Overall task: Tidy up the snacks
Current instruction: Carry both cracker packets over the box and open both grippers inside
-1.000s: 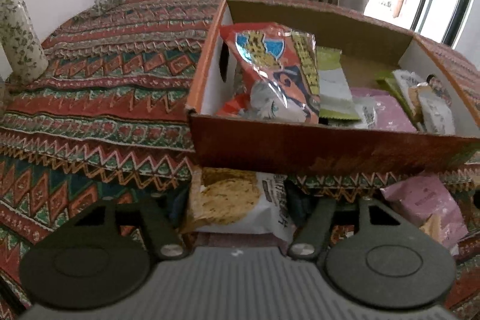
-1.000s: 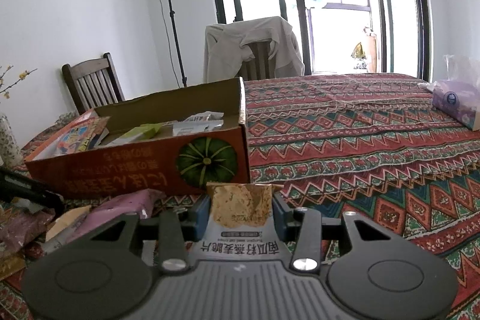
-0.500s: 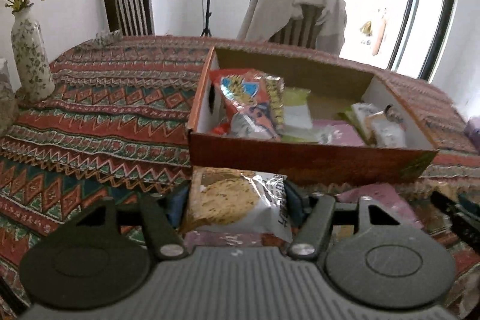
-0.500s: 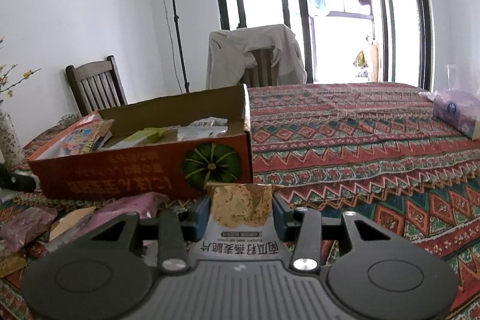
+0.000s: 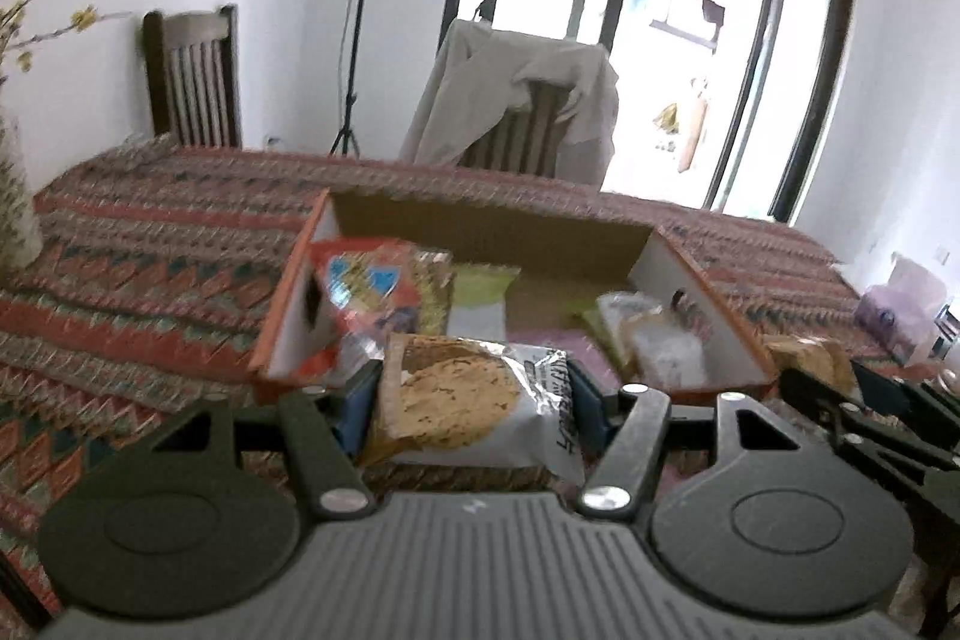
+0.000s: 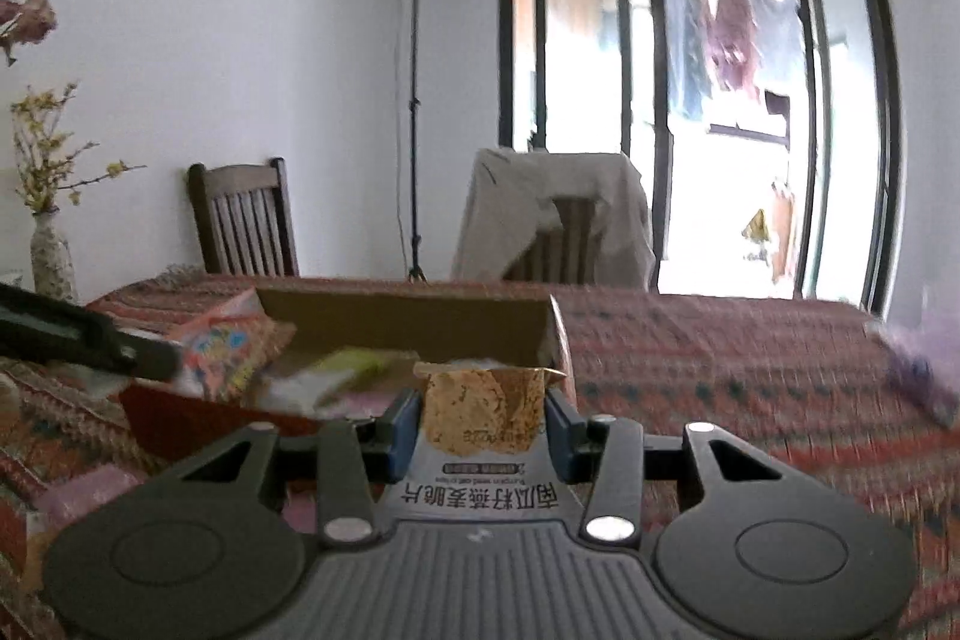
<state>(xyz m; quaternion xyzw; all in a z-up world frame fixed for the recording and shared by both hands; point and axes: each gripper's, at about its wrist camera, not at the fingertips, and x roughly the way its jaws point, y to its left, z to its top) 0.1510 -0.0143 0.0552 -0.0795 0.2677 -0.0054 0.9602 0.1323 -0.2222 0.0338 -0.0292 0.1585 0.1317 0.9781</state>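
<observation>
Left wrist view: the left gripper [image 5: 474, 394], black plastic with blue pads, is clamped at mid-width on a crinkled foil cracker packet with a round biscuit printed on it [image 5: 465, 403]; both pads press its sides; the packet is held in front of the near wall of the shallow orange cardboard box [image 5: 282, 304]. Inside the box lie a glossy red-and-blue snack bag [image 5: 372, 289], a green-and-white sachet [image 5: 483, 295] and pale packets at the right end, blurred beyond reading. Beneath the box is a woven zigzag-patterned tablecloth [image 5: 132, 244]; motion blur softens it throughout. Right wrist view: the right gripper [image 6: 483, 427] is closed narrowly on a flat white-and-tan oat crisp packet [image 6: 486, 415]; its lower part is hidden behind the gripper body. The packet is held before the box's right end; the box contents here are smeared.
</observation>
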